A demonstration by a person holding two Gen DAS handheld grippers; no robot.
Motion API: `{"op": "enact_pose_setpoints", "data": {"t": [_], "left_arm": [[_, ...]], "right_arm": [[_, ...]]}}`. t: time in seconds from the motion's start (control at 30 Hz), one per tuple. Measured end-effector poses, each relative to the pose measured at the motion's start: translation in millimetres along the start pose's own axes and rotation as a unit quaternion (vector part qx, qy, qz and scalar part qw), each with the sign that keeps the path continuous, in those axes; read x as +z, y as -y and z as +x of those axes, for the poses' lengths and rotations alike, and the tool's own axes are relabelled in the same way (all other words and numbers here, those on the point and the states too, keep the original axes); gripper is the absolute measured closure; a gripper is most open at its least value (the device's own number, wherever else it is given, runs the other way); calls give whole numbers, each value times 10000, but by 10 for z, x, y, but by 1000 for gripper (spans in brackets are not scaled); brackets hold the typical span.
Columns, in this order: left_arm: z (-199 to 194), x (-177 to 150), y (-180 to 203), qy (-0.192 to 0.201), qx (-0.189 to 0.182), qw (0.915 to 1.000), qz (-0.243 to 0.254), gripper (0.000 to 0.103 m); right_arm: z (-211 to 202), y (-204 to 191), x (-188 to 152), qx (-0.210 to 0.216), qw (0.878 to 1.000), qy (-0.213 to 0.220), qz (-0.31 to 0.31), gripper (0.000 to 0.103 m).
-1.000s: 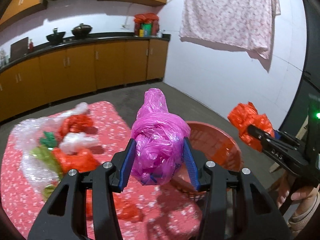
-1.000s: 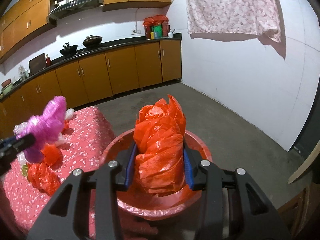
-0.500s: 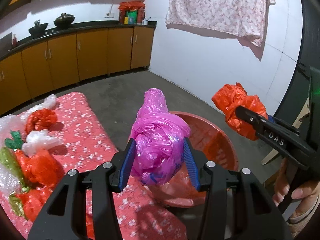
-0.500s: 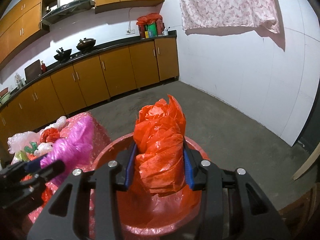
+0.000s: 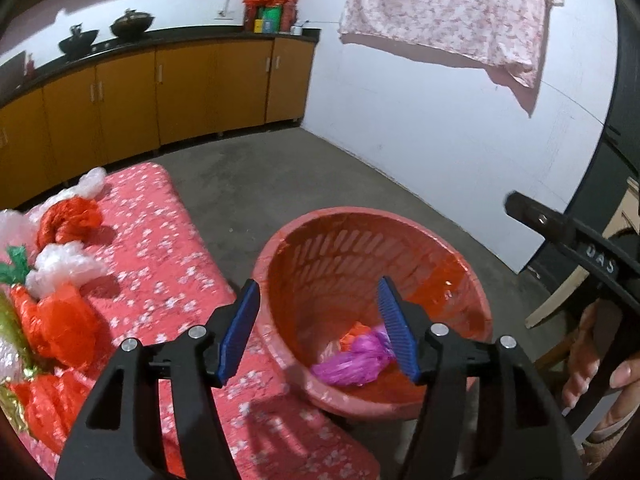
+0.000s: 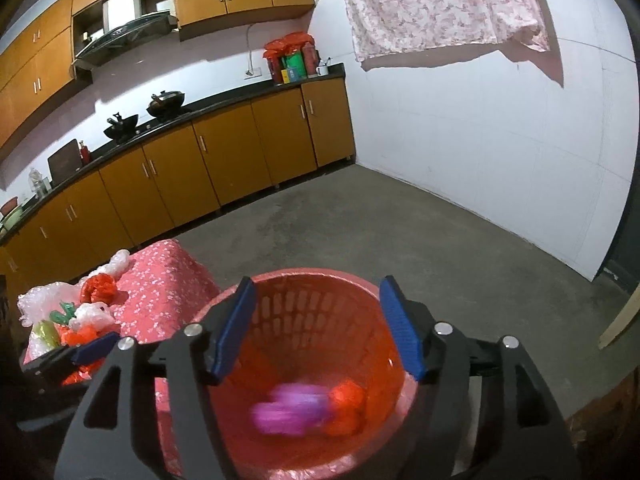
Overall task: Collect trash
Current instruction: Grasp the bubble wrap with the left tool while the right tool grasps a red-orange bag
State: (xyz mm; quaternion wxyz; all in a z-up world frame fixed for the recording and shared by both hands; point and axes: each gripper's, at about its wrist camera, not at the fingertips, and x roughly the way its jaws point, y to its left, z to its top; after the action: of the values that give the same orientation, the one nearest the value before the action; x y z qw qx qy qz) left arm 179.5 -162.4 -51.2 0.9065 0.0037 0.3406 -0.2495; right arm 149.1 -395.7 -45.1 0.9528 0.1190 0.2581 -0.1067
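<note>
Two hand-held grippers hang over a red slatted basket [image 5: 400, 248] that stands on the floor just beside a low table with a red floral cover [image 5: 160, 240].

Left gripper [image 5: 318, 328]: angled downward, with the blue pads of its fingers [image 5: 238, 332] spread apart and nothing between them; the jaws are opening. Seen through the gap, a crumpled magenta plastic bag [image 5: 352, 364] lies at the bottom of the basket, with a scrap of orange bag [image 5: 352, 330] just behind it.

Right gripper [image 6: 316, 328]: likewise tilted down over the basket mouth, jaws opening, empty. Below it the magenta bag appears blurred, and the orange bag lies touching it on the right. In the left wrist view this gripper reaches in from the right edge as a black finger, and the person's hand [image 5: 600, 364] wraps its handle low at the right.

More trash waits on the table: an orange-red bag [image 5: 60, 324], a white bag [image 5: 64, 268], a second red bag [image 5: 68, 220] and green scraps [image 5: 14, 266], all well apart from the basket.

Background: wooden cabinets [image 6: 224, 160] and a floral cloth [image 6: 436, 4] hung on the white wall.
</note>
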Motion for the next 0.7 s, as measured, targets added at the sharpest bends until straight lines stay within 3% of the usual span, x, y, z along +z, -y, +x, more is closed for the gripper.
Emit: {"op": "enact_pose_setpoints", "data": {"t": [0.13,0.37,0.53,0.7], "left_arm": [[-199,-57,-132,203,283,9994,-15,36],[-705,-215,-505,603,940,9936,-175,35],[-1129,-375,-902,878,1545,9830,-456,30],[-1568,-622,-1380,1078,2403,9615,-789,27]], "right_arm": [[-59,-16,-100,-192,9997,47,-126,19],[-124,-314,-266,-77,9987,-11,-508,16],[-184,-754,-388,560,9953,-116,-775,16],[-234,-1403,-607,1332,9826,-323,-1255,16]]}}
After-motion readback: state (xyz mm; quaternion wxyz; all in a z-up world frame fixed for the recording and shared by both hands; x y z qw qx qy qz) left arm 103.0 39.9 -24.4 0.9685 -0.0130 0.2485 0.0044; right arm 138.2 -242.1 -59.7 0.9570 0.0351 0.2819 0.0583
